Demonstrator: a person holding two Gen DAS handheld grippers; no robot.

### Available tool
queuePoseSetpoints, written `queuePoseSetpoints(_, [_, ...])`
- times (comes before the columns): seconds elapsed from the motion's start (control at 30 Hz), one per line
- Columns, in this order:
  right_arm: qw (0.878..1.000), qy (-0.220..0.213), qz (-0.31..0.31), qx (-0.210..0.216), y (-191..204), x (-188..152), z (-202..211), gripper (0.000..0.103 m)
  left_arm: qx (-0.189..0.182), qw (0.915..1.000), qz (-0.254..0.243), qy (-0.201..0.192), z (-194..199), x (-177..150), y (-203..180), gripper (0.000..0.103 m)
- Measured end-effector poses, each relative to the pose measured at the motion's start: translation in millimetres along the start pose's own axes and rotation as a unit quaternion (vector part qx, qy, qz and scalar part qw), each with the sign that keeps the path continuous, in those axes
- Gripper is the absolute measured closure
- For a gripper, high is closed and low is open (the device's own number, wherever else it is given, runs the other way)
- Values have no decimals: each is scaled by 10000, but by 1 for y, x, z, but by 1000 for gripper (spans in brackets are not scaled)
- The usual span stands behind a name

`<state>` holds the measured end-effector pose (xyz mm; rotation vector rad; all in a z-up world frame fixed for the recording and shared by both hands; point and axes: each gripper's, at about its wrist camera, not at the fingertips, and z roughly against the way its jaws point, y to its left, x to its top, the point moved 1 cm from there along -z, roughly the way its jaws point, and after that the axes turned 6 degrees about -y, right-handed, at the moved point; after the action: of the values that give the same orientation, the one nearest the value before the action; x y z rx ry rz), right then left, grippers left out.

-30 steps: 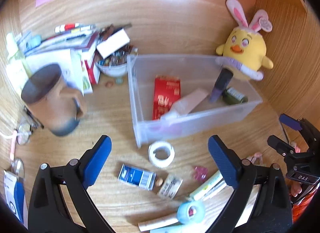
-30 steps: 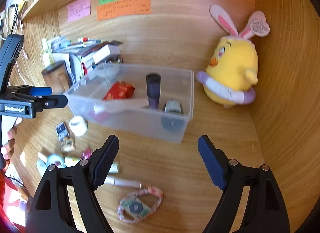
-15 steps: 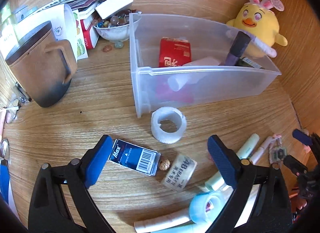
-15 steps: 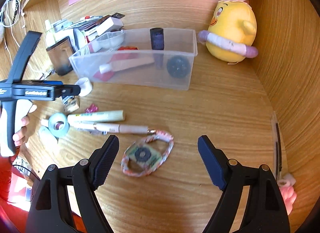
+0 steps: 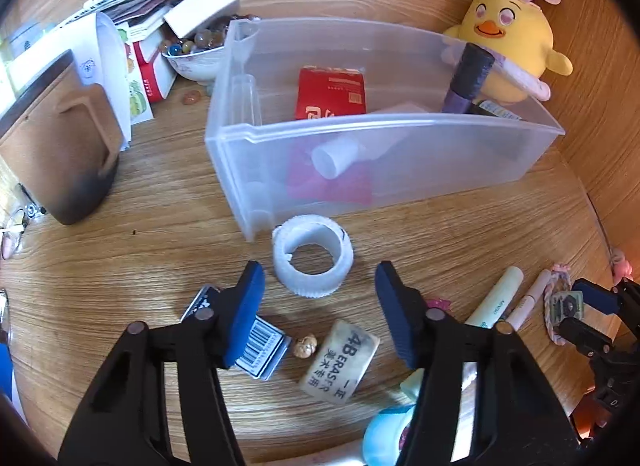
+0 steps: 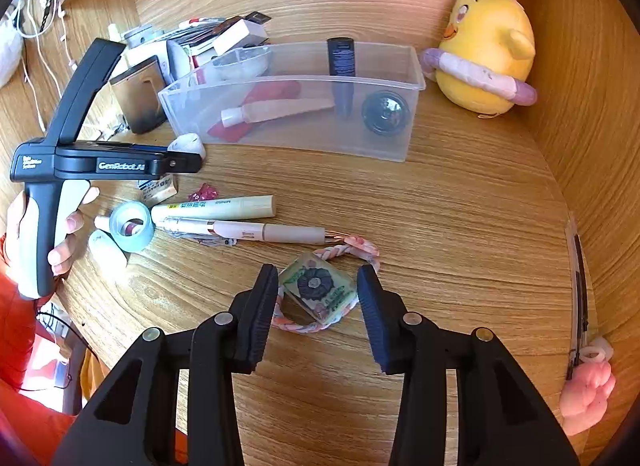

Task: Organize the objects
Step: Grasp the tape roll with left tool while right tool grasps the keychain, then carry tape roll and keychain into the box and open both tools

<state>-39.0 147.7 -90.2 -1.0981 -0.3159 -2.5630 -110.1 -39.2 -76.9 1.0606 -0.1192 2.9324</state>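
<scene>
A clear plastic bin (image 5: 384,153) (image 6: 296,133) holds a red packet (image 5: 331,91), a tube (image 6: 276,110) and a dark bottle (image 5: 468,77). A white tape roll (image 5: 312,262) lies on the desk in front of it. My left gripper (image 5: 318,286) is open, its fingertips on either side of the roll's near edge. My right gripper (image 6: 317,290) is open, its fingers straddling a square charm (image 6: 318,288) on a pink braided loop (image 6: 352,248); neither pad touches it.
An eraser (image 5: 340,362), a blue box (image 5: 260,346), a small bead (image 5: 306,346), two pens (image 6: 224,205) and a blue tape roll (image 6: 132,225) lie on the desk. A brown mug (image 5: 60,145), papers and a bowl of marbles (image 5: 196,53) stand at left. A yellow plush (image 6: 484,53) sits at back right.
Both grippers have dropped closer to the desk and narrowed. The left has moved forward to the white tape roll. The right has moved in around the charm.
</scene>
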Motion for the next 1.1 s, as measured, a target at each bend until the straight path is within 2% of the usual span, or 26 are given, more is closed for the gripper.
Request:
queuePoseSetpoints(0.1, [9999,39,87,-104,3,-3,-5,69,-53,10000,55,-27,-4,1,1,60])
queuePoseSetpoints(0.13, [9998,18,104,-145,2,-4,-5,73,-73,9999,79,-39,-5,1,2,65])
queuePoseSetpoints(0.2, [9999,21,81,-118,2,-4,-4,79,-136,9998,125,-45,-7,2,4,65])
queuePoseSetpoints(0.57, [9991,-304,-280,-43,-14,8,11,81,-263,9993,108,-262,6,4,6,65])
queuePoseSetpoints(0.83, [9973,-653,-343,-9,-15,28,24,81,-346,9978,-13,-565,39,11,-16,65])
queuePoseSetpoints(1.1, [9945,-957,-415,26,-14,53,25,81,-413,9954,-37,-863,65,19,-18,65])
